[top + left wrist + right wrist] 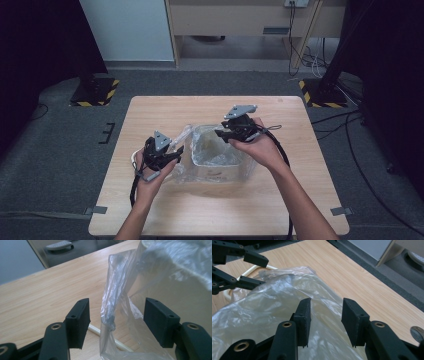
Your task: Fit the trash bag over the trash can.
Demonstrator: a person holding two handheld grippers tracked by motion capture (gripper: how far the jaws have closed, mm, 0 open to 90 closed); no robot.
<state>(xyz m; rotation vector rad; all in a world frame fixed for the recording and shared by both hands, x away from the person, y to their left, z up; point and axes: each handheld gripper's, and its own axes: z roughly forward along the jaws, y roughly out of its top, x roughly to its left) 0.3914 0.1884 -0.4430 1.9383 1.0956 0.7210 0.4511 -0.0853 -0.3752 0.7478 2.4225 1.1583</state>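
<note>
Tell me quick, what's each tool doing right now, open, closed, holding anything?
Left tool: open, a twisted strip of the plastic bag hangs between its jaws, not pinched.
Right tool: open above the bag, holding nothing.

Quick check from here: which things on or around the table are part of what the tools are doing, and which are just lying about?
In the job:
clear plastic bag
white bin it lines
left tool, jaws open around a bag fold
right tool, open above the bag

Lying about:
white cord on the table
tape strips
</note>
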